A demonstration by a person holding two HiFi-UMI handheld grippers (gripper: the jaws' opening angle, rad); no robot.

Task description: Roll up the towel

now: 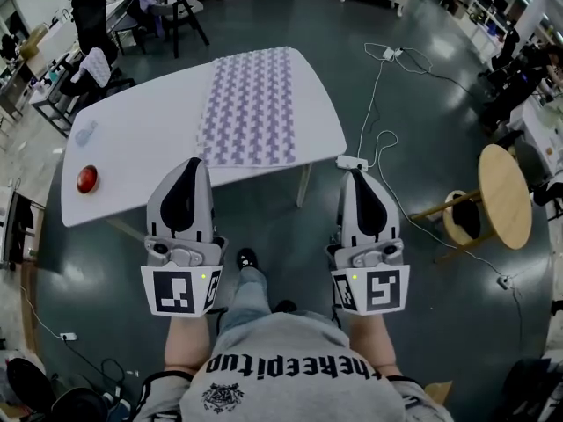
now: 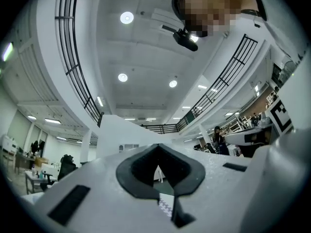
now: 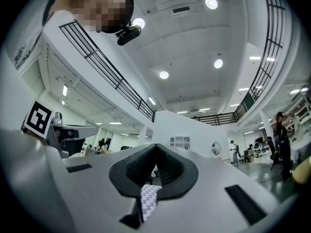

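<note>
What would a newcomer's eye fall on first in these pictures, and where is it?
The purple-and-white patterned towel lying flat across the white table draws the eye first. In the foreground the left gripper and right gripper point toward it, jaws shut, holding nothing. A small red object sits near the table's left corner.

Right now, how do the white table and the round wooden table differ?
The white table is a large rounded rectangle; the wooden table is a smaller disc. The white table carries the towel and a red object; the wooden table shows nothing on top. Both stand on the dark floor.
</note>
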